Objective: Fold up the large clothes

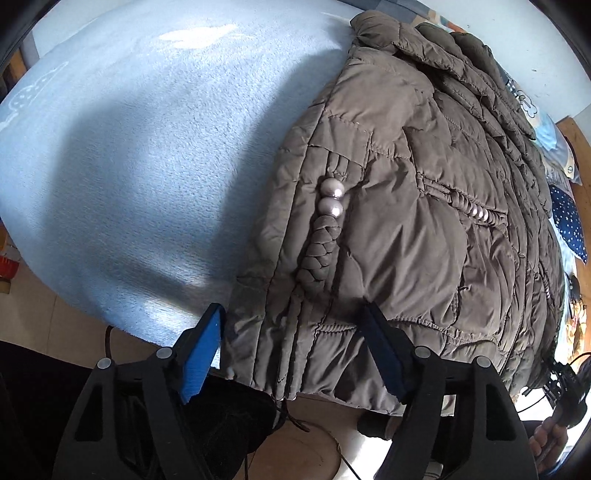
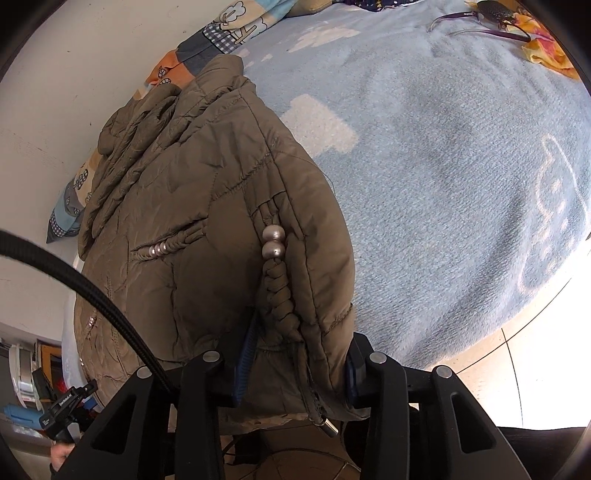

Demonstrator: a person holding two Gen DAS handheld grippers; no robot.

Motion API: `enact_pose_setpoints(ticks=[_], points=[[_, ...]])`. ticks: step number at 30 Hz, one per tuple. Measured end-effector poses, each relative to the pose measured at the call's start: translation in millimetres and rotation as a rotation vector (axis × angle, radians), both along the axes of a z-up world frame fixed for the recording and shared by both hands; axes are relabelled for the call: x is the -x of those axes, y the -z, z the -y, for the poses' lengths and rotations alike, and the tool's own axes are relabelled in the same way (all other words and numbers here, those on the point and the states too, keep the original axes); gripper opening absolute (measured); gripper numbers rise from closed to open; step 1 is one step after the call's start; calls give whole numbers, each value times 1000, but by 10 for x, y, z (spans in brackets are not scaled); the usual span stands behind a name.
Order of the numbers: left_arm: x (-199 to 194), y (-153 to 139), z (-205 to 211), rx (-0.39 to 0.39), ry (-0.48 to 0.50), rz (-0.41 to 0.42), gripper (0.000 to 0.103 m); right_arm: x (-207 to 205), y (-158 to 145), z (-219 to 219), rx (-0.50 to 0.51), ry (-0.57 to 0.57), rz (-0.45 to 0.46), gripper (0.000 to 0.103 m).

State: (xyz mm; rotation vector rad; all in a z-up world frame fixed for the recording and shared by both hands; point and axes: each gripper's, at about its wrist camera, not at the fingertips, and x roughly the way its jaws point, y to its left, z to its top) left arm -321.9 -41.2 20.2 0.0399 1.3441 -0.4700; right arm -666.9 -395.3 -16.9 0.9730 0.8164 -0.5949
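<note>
An olive-brown quilted jacket [image 1: 406, 221] lies folded on the light blue blanket [image 1: 147, 147], its hem hanging over the near edge of the bed. Braided cords with silver beads [image 1: 332, 199] run down its front. My left gripper [image 1: 291, 310] is open, its blue pads standing either side of the hem's left corner. In the right wrist view the same jacket [image 2: 207, 184] shows its beads [image 2: 273, 242] and a zip pull [image 2: 327, 424] at the hem. My right gripper [image 2: 304, 332] is shut on the bunched hem of the jacket.
A patterned pillow [image 2: 221, 26] lies by the white wall behind the jacket. Glasses [image 2: 480, 22] and an orange cloth [image 2: 546, 48] rest at the blanket's far right. A navy dotted cloth [image 1: 569, 221] lies beyond the jacket. A black cable [image 2: 74, 266] arcs past, with tiled floor below.
</note>
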Motion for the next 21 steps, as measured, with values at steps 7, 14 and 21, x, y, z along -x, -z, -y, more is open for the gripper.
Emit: enact_pose_setpoints(ticks=[7, 14, 21], points=[[-13, 68, 50, -9, -11, 28, 78, 1, 31, 6, 9, 3, -23, 44], [107, 69, 9, -10, -17, 59, 78, -9, 57, 2, 9, 17, -27, 46], [285, -69, 172, -25, 53, 126, 62, 20, 105, 34, -21, 47, -13, 53]])
